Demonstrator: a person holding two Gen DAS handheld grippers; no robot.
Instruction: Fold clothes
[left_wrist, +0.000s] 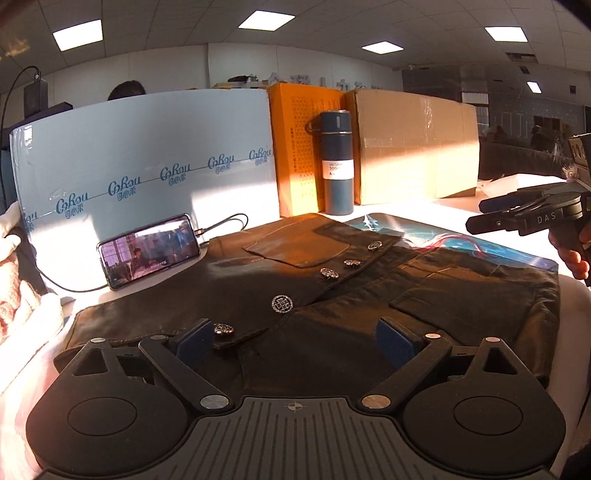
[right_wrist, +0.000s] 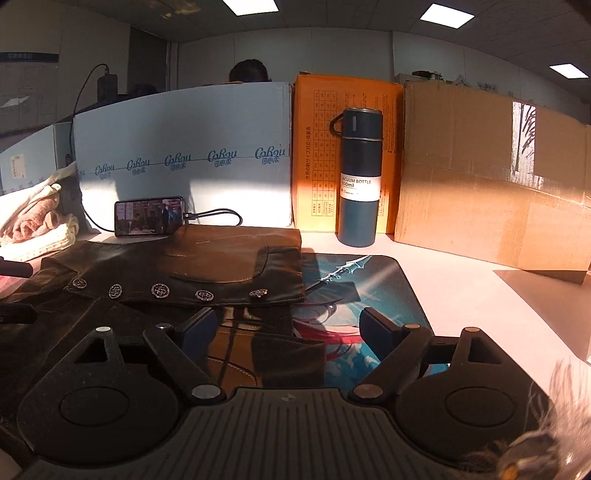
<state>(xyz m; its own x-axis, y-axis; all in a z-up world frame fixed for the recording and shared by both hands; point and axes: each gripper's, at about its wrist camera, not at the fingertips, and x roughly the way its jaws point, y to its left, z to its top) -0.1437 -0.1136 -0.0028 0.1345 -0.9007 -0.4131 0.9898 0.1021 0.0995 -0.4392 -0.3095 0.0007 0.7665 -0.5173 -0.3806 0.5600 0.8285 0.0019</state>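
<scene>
Lying flat under both claws, left claw (left_wrist: 291, 332) & right claw (right_wrist: 286, 325) w/ fingers apart, black skirt (left_wrist: 332, 295) looks soft, limp, slick-ish; pinch a hem corner.

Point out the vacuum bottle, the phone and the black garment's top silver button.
vacuum bottle (right_wrist: 359, 184): right wrist view, on its white label.
phone (left_wrist: 147, 249): left wrist view, on the lit screen.
silver button (left_wrist: 373, 245): left wrist view, on the farthest button's face.

L gripper (left_wrist: 295, 332) & R gripper (right_wrist: 286, 325) both w/ jaws wide apart, nothing held.
</scene>
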